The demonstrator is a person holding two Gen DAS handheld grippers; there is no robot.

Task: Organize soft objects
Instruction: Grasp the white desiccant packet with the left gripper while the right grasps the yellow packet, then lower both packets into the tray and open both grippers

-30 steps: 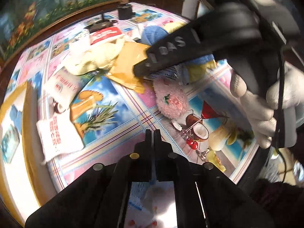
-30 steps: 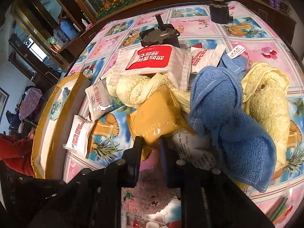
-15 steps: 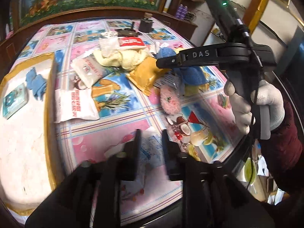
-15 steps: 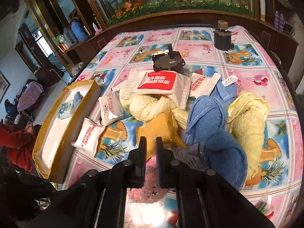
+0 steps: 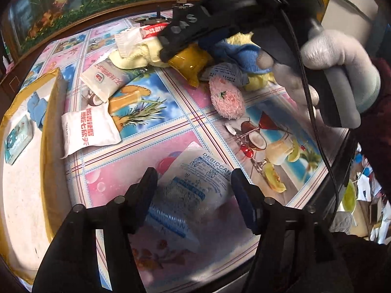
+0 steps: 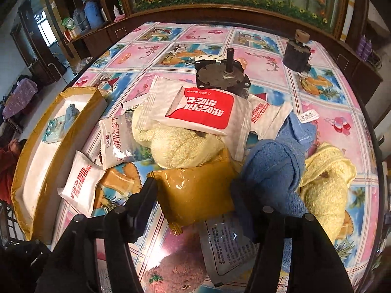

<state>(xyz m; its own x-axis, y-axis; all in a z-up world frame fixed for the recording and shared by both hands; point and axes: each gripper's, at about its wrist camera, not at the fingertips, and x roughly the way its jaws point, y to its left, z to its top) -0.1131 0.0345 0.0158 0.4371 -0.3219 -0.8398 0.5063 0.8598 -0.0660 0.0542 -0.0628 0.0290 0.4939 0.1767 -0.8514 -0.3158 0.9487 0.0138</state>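
Observation:
My left gripper [image 5: 193, 191] hangs low over the near table edge, its jaws opening. A white and blue desiccant packet [image 5: 195, 190] lies flat on the cloth between the fingers, and the pads do not press it. My right gripper [image 6: 194, 196] is over the pile, jaws opening, with a mustard-yellow pouch [image 6: 195, 193] under the gap, untouched. Around the pouch lie a blue towel [image 6: 273, 171], a yellow towel [image 6: 327, 190], a cream towel [image 6: 180, 146] and a pink fluffy pad [image 5: 227, 97].
A gold-rimmed tray [image 5: 50, 112] at the left holds a small box and a blue cloth. White snack packets [image 5: 90, 128] lie beside it, and a large red-and-white one [image 6: 202, 107] tops the pile. Two dark motors [image 6: 220, 75] stand farther back. A gloved hand [image 5: 342, 73] holds the right gripper.
Both grippers went from shut to wide open. The left one let the desiccant packet down onto the table. The right one rolled and now frames the mustard pouch.

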